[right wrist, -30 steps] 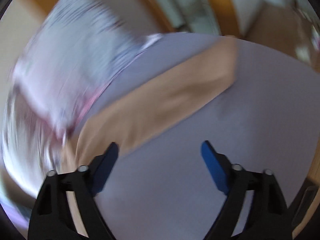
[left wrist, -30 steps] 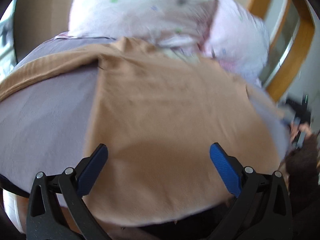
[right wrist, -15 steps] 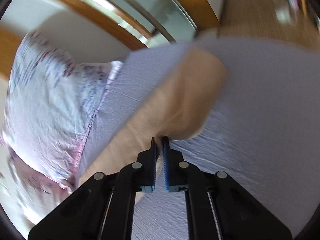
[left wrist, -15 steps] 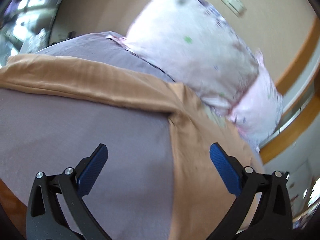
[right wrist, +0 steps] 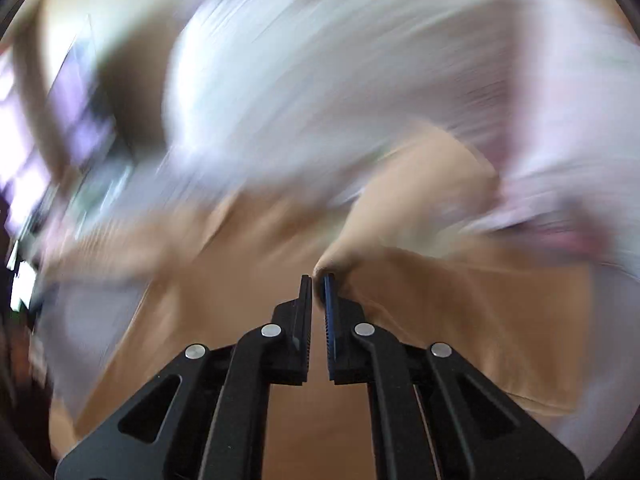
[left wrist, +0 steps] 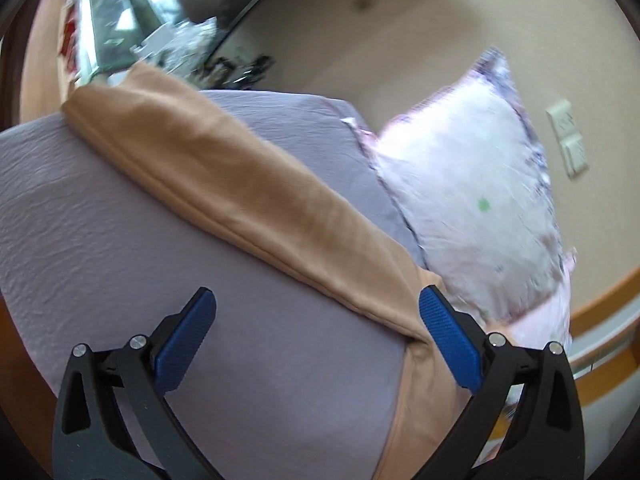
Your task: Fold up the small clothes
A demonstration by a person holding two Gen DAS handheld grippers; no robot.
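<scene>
A: Tan cloth, where is it?
B: The tan garment (left wrist: 248,196) lies on the lilac bed sheet (left wrist: 120,240), beside the pillow (left wrist: 472,208).
A: The tools?
B: Left tool (left wrist: 318,336) spread above the sheet; right tool (right wrist: 318,292) pinching a garment fold.

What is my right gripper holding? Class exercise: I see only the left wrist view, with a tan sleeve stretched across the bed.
Observer: The right gripper is shut on a pinch of the tan garment.
Operator: Is that view sharp?
Observer: No, everything behind the fingers is motion-blurred.
Operator: Can it see the pillow?
Observer: A pale pinkish smear fills the top; likely the pillow, but I cannot be sure.
</scene>
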